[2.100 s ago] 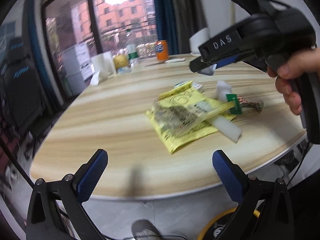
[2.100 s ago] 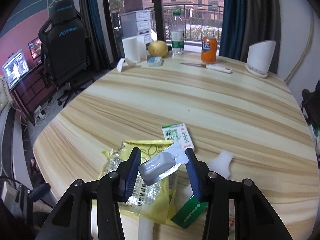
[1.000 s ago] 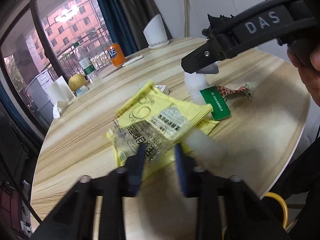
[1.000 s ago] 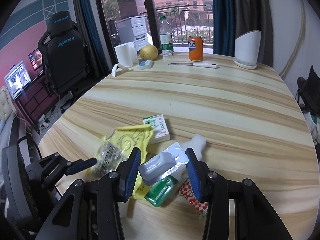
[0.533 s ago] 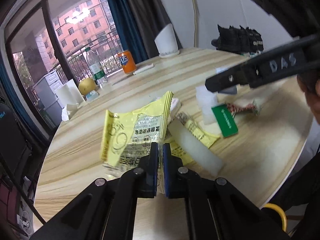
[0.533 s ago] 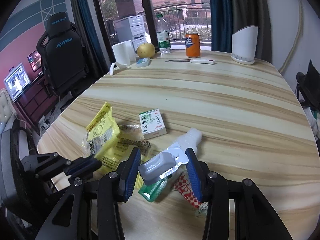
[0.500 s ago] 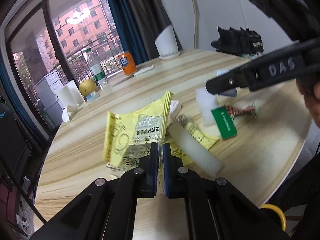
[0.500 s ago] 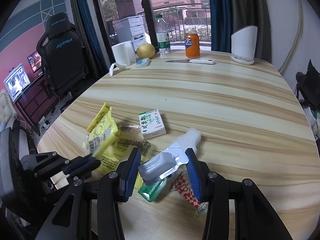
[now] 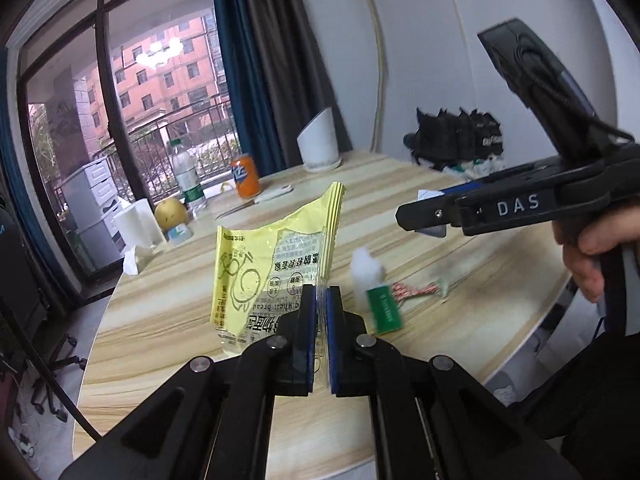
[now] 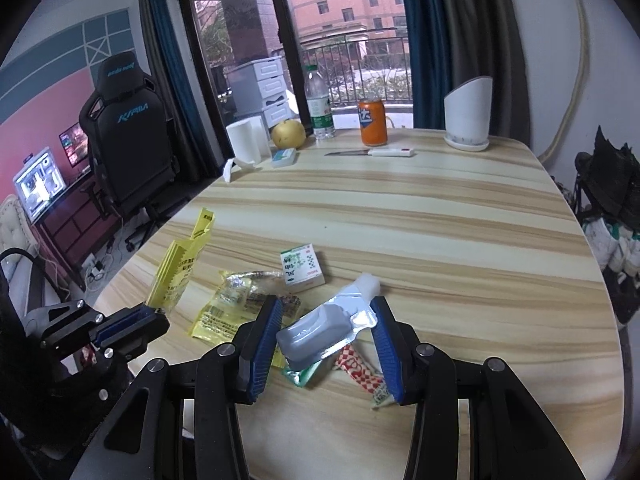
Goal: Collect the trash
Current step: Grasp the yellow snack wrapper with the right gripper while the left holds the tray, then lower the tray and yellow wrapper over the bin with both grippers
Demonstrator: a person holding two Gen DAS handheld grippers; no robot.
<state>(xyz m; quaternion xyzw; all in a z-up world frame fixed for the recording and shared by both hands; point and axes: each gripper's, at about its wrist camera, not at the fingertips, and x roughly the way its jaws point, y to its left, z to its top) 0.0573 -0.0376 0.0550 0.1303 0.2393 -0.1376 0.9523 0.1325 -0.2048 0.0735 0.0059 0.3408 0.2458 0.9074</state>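
Note:
My left gripper point(image 9: 319, 312) is shut on a yellow and clear bread wrapper point(image 9: 276, 256) and holds it upright above the wooden table point(image 9: 160, 320); the wrapper also shows in the right wrist view point(image 10: 180, 268). My right gripper point(image 10: 326, 334) is shut on a grey plastic blister tray point(image 10: 320, 330) above the trash pile. On the table lie a second yellow wrapper point(image 10: 228, 312), a green packet point(image 9: 384, 308), a red checked wrapper point(image 10: 360, 372), a white foam piece point(image 9: 366, 266) and a small medicine box point(image 10: 302, 270).
At the table's far end stand an orange soda can point(image 10: 373, 122), a water bottle point(image 10: 319, 104), a pear point(image 10: 288, 134), a paper roll point(image 10: 246, 140), a knife point(image 10: 372, 153) and a white holder point(image 10: 467, 114). A black gaming chair point(image 10: 124, 128) stands at the left.
My left gripper, shut on the yellow wrapper, has lifted it off the pile and away from the table, uncovering the second wrapper. My right gripper still holds the blister tray.

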